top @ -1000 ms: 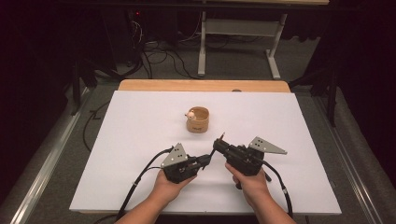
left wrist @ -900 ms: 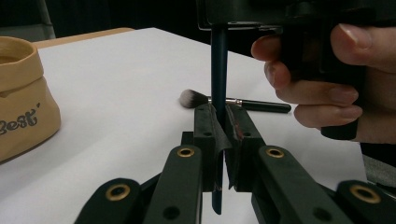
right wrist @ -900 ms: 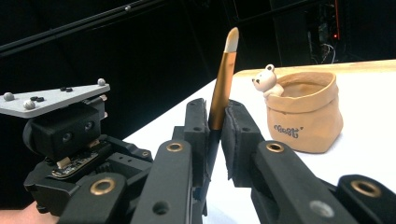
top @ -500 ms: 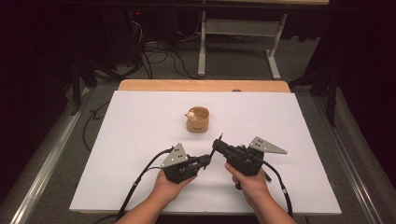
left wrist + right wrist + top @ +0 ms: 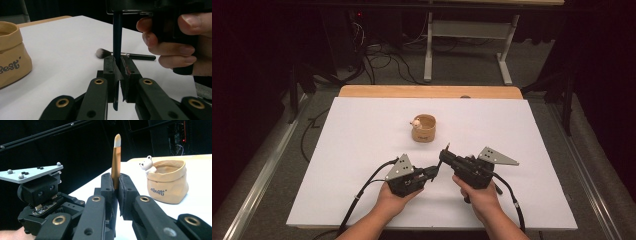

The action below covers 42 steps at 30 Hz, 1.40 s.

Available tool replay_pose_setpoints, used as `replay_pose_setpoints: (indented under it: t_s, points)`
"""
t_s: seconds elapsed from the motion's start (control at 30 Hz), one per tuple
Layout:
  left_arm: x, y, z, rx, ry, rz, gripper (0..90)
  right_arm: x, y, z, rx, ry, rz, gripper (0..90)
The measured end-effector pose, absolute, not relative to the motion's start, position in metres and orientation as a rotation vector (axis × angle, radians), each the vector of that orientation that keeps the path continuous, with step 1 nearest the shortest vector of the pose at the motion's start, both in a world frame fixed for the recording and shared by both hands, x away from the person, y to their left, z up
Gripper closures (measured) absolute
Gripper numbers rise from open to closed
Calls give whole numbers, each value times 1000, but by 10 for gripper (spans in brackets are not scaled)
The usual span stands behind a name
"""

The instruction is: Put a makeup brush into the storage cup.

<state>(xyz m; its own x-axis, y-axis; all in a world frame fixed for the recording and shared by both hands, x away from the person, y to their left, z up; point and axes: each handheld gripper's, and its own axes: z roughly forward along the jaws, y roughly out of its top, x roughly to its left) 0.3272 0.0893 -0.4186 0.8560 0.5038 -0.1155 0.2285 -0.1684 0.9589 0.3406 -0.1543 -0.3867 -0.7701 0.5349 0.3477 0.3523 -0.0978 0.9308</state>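
Left gripper clamped on a dark pencil-like stick, right gripper clamped on a gold-handled small brush, near the tan pouch on the white surface.

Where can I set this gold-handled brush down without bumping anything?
Bare: the white sheet on both sides of the tan pouch, out to its left and right edges. Crowded: the near centre, where the left tool and right tool nearly meet and a black brush lies beside the right hand.
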Motion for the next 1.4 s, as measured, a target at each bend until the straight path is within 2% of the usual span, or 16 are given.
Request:
replay_pose_setpoints:
  t_s: [0.17, 0.4, 0.97, 1.4]
  points:
    - [327, 89, -419, 1758, 562, 275, 793, 340, -155, -386, 1002, 2007, 1994, 858]
    - [327, 89, -418, 1756, 571, 293, 679, 341, -155, -386, 990, 1999, 1989, 858]
    - [330, 91, -418, 1763, 611, 298, 495, 340, -159, -384, 978, 1986, 1961, 857]
    - [333, 97, -416, 1762, 624, 301, 435, 340, -165, -380, 947, 1957, 1935, 856]
